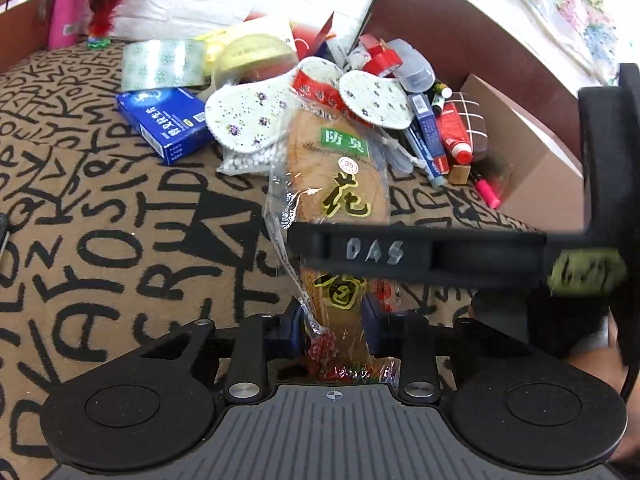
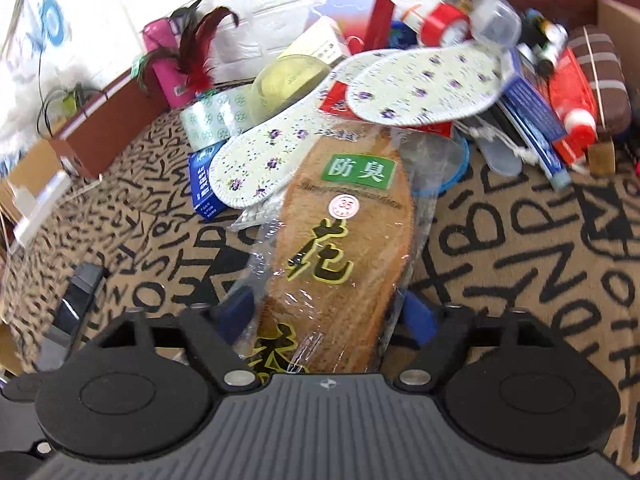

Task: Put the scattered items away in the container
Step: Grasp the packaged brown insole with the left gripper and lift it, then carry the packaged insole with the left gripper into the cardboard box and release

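Note:
A brown insole in a clear plastic pack (image 1: 340, 200) lies lengthwise before me, its far end against a pile of scattered items (image 1: 360, 92). My left gripper (image 1: 332, 328) is shut on the pack's near end. My right gripper (image 2: 332, 312) straddles the same insole pack (image 2: 344, 232), its blue pads on either side of it, apparently closed on it. The right gripper's black body (image 1: 420, 258) crosses the left wrist view over the pack. A cardboard box (image 1: 532, 160) stands at the right, behind the pile.
The pile holds two floral insoles (image 2: 420, 88), a blue box (image 1: 168, 120), tape rolls (image 1: 164, 64), a red tube (image 1: 456, 136), pens and a pink marker (image 1: 488, 194). All lie on a brown letter-print cloth (image 1: 100, 220). A pink bottle and feather shuttlecock (image 1: 100, 4) stand at the back.

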`<act>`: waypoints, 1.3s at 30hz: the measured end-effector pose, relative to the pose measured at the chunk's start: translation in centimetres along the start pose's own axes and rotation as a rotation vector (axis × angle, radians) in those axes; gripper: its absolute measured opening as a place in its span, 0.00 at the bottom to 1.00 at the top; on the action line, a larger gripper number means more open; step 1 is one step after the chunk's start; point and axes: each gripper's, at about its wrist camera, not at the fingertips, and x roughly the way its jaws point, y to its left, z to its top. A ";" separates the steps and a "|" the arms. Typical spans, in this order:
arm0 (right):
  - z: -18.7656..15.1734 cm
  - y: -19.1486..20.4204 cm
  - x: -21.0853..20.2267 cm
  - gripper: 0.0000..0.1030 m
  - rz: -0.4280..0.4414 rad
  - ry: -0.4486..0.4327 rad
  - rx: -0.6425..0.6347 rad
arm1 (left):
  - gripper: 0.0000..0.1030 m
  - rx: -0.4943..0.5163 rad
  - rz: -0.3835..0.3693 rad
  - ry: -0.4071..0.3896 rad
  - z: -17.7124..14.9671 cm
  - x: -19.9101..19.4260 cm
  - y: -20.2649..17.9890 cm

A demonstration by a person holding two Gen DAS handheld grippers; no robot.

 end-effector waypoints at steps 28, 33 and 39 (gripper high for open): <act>0.4 -9.1 -15.3 0.42 -0.070 -0.309 0.141 | 0.22 0.250 -0.265 -0.102 4.0 -1.5 -14.3; 3.0 -13.0 -18.5 0.42 -0.142 -0.406 0.149 | 0.23 0.281 -0.332 -0.135 7.0 0.3 -18.9; 6.2 -18.2 -20.1 0.42 -0.204 -0.463 0.149 | 0.23 0.287 -0.373 -0.161 11.1 3.4 -23.3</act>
